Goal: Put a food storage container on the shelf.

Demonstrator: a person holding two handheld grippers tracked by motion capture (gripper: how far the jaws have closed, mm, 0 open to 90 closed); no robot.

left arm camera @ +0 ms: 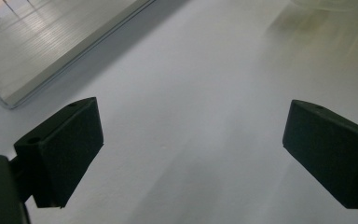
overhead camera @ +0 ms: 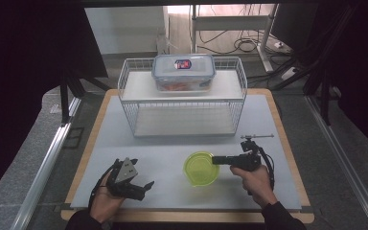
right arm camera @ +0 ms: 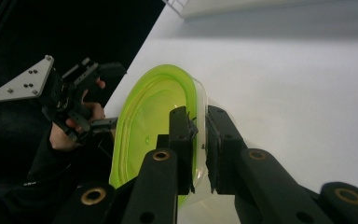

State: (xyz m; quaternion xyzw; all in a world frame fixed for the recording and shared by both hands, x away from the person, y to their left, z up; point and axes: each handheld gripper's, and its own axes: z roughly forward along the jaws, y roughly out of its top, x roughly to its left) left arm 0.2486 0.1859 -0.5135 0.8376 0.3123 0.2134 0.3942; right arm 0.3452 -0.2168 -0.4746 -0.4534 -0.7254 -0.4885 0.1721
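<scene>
Right gripper (right arm camera: 199, 140): jaws clamped on the rim of the green bowl (overhead camera: 201, 167), one pad inside, one outside; the bowl's lower edge is cut off behind the jaws in the right gripper view. The high view shows the bowl on the white table (overhead camera: 268, 124), right hand (overhead camera: 256, 184) level behind it. Left gripper (overhead camera: 135, 184): jaws spread wide over bare table, holding nothing, hand resting low. Wire rack (overhead camera: 182, 103) beyond, lidded container (overhead camera: 184, 72) on top, contents indistinct.
</scene>
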